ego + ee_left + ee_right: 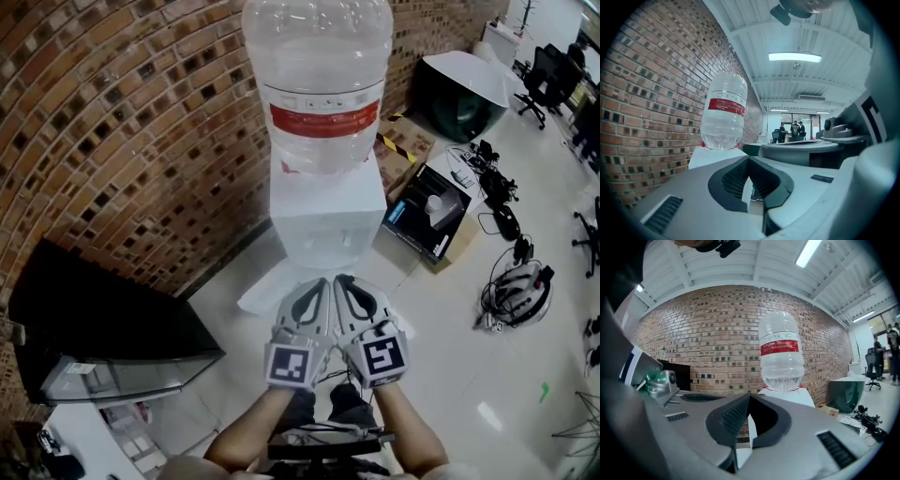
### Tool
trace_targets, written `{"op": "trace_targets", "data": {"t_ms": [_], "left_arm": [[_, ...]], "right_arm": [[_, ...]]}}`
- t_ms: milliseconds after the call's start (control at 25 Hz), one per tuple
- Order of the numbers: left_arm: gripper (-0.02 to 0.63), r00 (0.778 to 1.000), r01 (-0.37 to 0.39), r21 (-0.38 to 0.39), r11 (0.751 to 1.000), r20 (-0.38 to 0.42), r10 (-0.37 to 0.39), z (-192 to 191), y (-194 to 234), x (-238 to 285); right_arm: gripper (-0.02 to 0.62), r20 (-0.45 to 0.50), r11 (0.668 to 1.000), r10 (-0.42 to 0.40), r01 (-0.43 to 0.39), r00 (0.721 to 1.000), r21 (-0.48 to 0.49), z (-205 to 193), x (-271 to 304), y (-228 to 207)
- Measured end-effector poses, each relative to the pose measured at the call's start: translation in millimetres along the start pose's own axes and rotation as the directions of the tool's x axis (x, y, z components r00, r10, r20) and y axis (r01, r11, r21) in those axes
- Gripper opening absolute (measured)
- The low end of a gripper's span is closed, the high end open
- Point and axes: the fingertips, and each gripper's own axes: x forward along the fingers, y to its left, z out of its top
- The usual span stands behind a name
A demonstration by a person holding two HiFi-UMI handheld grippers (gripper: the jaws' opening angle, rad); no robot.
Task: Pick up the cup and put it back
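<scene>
— How did the left hand-held gripper (749, 159) stand?

— Closed. Its two grey jaws met at the tips with nothing between them. The only gap was the hollow behind the ribbed pads.

— And the right hand-held gripper (749, 396)?

— The same: jaws together, holding nothing. In the head view the two were side by side, close against each other. Both pointed at the white water dispenser (323, 225) that stood against the red brick wall (122, 141).

— What containers were there?

— A large clear plastic water bottle with a red label band (319, 75) sat upside down on top of the dispenser. It looked mostly empty, with what seemed a little water in its lower part. Just right of the dispenser an open black box (412, 230) lay on the pale floor (441, 375). Something white was inside it, too small to name.

— And the cup?

— None of the views let it be made out, so its place could not be told.
</scene>
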Motion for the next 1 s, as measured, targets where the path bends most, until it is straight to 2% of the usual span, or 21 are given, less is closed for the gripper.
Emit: {"op": "trace_targets", "data": {"t_ms": [240, 400, 1000], "left_arm": [[-0.006, 1.000, -0.020, -0.001, 1.000, -0.010, 0.020, -29.8, 13.9, 26.0], [-0.006, 1.000, -0.014, 0.023, 1.000, 0.001, 0.014, -69.5, 21.6, 36.4], [-0.006, 0.999, -0.040, 0.044, 0.998, 0.035, 0.038, -333.9, 72.4, 59.2]], "right_arm": [[0.005, 0.008, 1.000, -0.012, 0.012, 1.000, -0.002, -26.1, 28.2, -22.2], [0.004, 0.009, 1.000, -0.012, 0.012, 1.000, -0.017, -66.9, 44.7, -31.9], [0.005, 0.033, 0.999, -0.028, 0.029, 0.999, -0.038, -325.9, 126.0, -67.0]]}}
